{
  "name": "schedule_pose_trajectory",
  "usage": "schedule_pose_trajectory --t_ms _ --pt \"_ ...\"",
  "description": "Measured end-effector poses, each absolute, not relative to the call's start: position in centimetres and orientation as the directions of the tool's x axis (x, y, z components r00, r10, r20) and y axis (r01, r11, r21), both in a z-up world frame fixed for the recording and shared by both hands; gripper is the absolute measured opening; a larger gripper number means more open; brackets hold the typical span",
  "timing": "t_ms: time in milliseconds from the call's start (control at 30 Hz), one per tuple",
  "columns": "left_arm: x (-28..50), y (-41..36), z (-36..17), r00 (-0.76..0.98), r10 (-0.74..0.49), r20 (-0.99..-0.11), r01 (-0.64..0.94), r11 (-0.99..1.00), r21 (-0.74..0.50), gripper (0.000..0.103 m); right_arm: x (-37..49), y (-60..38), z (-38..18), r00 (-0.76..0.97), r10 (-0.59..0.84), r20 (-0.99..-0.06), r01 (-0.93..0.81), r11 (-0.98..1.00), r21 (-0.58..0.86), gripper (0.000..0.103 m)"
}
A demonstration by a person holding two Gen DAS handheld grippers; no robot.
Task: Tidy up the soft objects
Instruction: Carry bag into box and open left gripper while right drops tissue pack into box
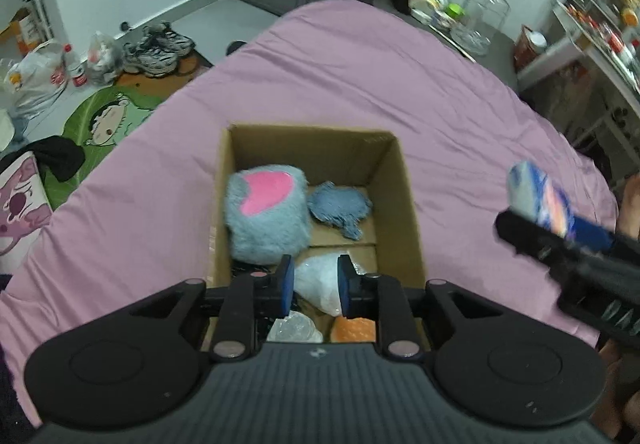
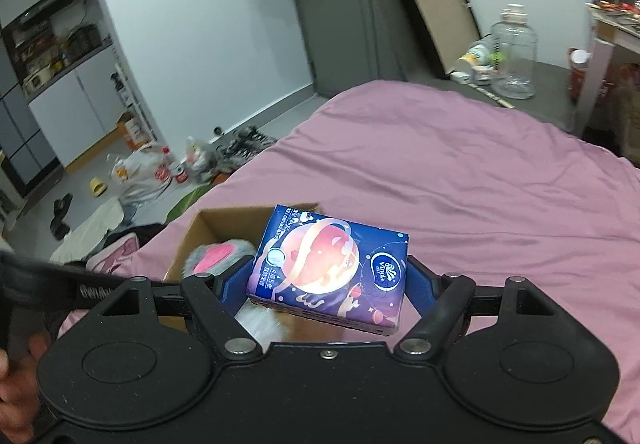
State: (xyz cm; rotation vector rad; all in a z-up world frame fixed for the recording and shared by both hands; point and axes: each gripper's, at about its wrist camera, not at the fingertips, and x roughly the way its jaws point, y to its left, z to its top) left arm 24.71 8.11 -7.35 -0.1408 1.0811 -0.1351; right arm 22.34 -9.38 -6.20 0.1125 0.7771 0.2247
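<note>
An open cardboard box (image 1: 394,180) sits on the pink bed. Inside lie a grey plush with a pink heart (image 1: 266,214), a blue fuzzy cloth (image 1: 340,206), a white soft bag (image 1: 320,284) and an orange item (image 1: 354,330). My left gripper (image 1: 315,286) hovers over the box's near end, its jaws a little apart, with the white bag showing between them; whether they touch it is unclear. My right gripper (image 2: 332,276) is shut on a blue tissue pack (image 2: 330,268), held above the bed just right of the box (image 2: 208,222). It also shows in the left wrist view (image 1: 536,200).
The pink bedsheet (image 1: 400,84) spreads all around the box. Shoes (image 1: 160,48), plastic bags and bottles (image 1: 44,76) and a green cartoon mat (image 1: 104,120) lie on the floor to the left. A glass jar (image 2: 514,56) and cluttered shelves (image 1: 600,24) stand at the right.
</note>
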Motion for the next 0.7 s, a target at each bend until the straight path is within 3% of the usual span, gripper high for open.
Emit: schedule_pose_trajectory --t_ms 300,433,700 --pt "25.5 10.7 -7.4 0.471 -0.154 -0.869 -0.014 0.983 -0.181 0.03 23.6 -7.0 -7.2 0.672 0.276 -0.687 -0.188 0.961 0.203 0.076" --pt "25.6 11.1 -7.5 0.46 -0.145 -0.876 -0.022 0.985 -0.174 0.032 23.5 -6.9 -7.2 0.661 0.319 -0.68 -0.198 0.947 0.252 0.081" --pt "25.4 11.4 -7.1 0.482 -0.111 -0.869 -0.046 0.987 -0.152 0.051 22.7 -8.5 -7.2 0.655 0.321 -0.684 -0.177 0.945 0.274 0.081"
